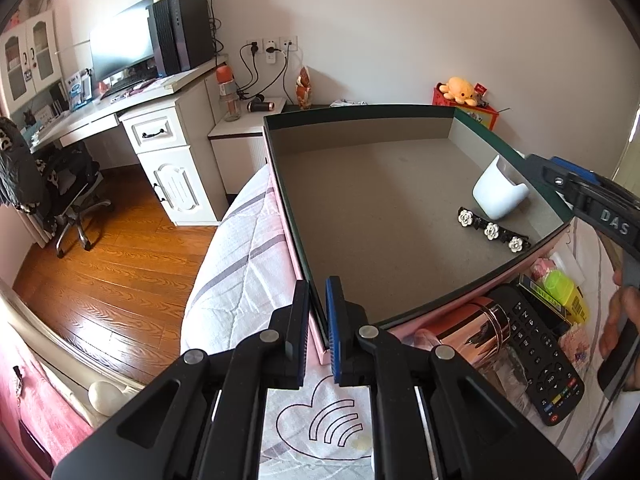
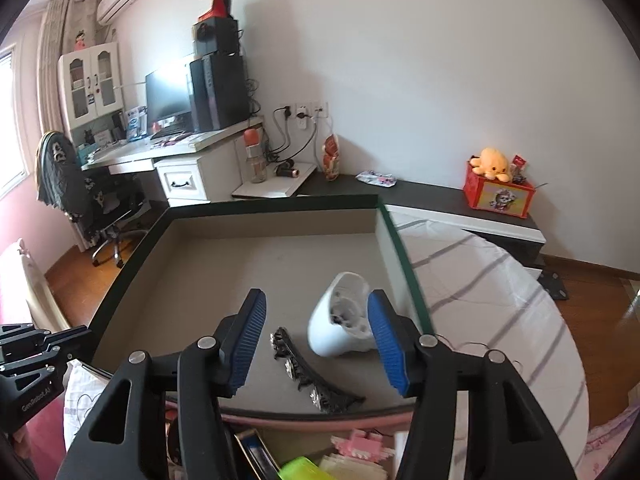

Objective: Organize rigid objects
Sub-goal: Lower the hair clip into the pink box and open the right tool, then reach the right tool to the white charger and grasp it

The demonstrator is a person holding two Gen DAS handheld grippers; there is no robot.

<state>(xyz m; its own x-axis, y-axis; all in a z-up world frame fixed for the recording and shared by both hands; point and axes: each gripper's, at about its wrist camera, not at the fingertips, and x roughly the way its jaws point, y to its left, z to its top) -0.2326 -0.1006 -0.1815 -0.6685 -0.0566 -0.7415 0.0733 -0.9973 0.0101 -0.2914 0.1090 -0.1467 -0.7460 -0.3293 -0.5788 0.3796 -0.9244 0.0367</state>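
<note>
The landmark is a wide, shallow cardboard tray with a dark green rim and grey-brown floor (image 2: 280,264), lying on a bed with a white, grey-striped quilt (image 2: 492,292).

The left tool (image 1: 318,320) is clamped shut on the tray's near wall at its left corner, one black pad outside and one blue pad inside. The right tool (image 2: 316,340) hovers above the tray's near right part with its blue pads spread apart and nothing pressed between them.

Inside the tray, near its right wall, lies a white, cup-shaped plastic holder (image 2: 340,324) on its side, just beside the right tool's right pad; whether they touch I cannot tell. Just left of the holder, towards the tray's near wall, lies a black hair clip set with three white flowers (image 1: 492,230).

Outside the tray, against its near wall, sit a shiny rose-coloured metal flask (image 1: 476,328), a black remote control (image 1: 540,356) and a lime-green plastic piece (image 1: 560,286).
</note>
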